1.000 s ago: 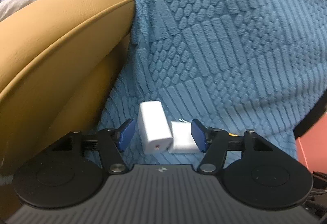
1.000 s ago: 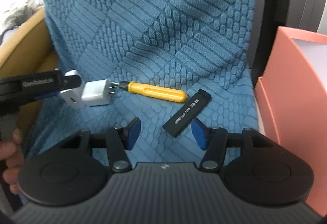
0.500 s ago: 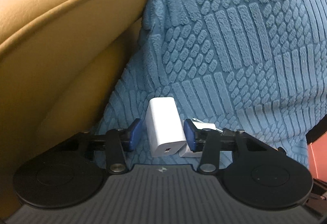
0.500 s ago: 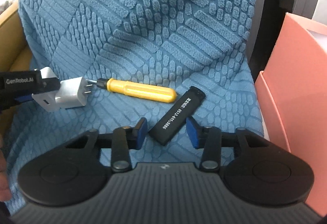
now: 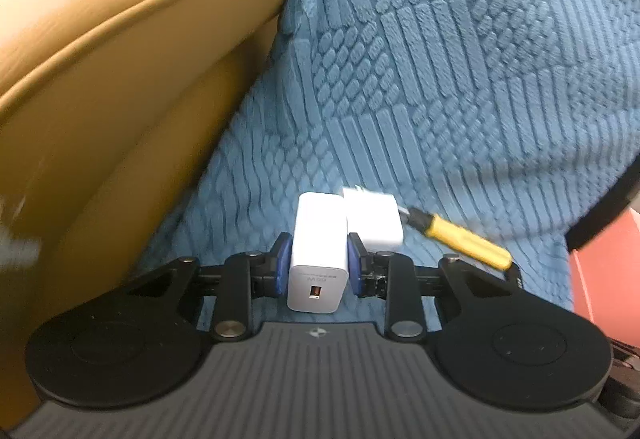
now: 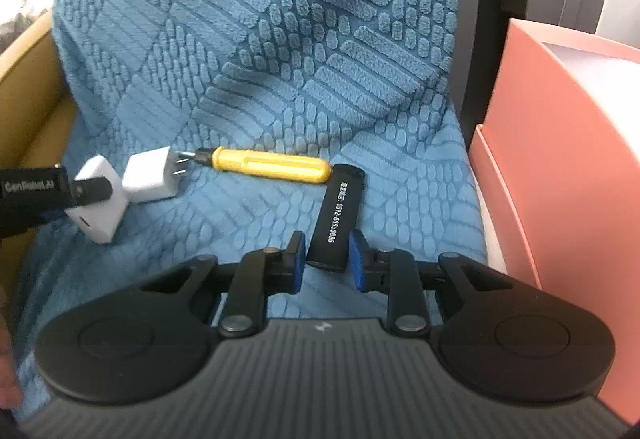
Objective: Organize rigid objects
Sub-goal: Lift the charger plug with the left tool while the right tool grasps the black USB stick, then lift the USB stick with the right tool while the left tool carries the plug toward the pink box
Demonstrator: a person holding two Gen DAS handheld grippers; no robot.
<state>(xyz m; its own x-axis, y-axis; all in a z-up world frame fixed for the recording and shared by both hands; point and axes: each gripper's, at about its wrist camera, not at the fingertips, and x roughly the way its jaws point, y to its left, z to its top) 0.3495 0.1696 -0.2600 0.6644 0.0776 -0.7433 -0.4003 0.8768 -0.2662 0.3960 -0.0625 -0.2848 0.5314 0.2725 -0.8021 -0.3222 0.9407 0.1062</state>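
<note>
We see a blue blanket [image 6: 304,39] with raised brick pattern, white chargers [image 5: 318,259], a yellow screwdriver [image 6: 272,169], a black white-lettered lighter [image 6: 338,215], a pink box [image 6: 568,167], a tan seat [image 5: 120,79].

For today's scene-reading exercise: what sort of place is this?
Probably a living room or bedroom: a tan leather armchair draped with a textured blue throw, and small household items like a white charger and yellow screwdriver.

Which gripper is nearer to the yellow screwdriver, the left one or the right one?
Right, though narrowly. The right gripper straddles the black lighter touching the yellow screwdriver's handle end; the left gripper grips the white charger beyond its tip.
</note>
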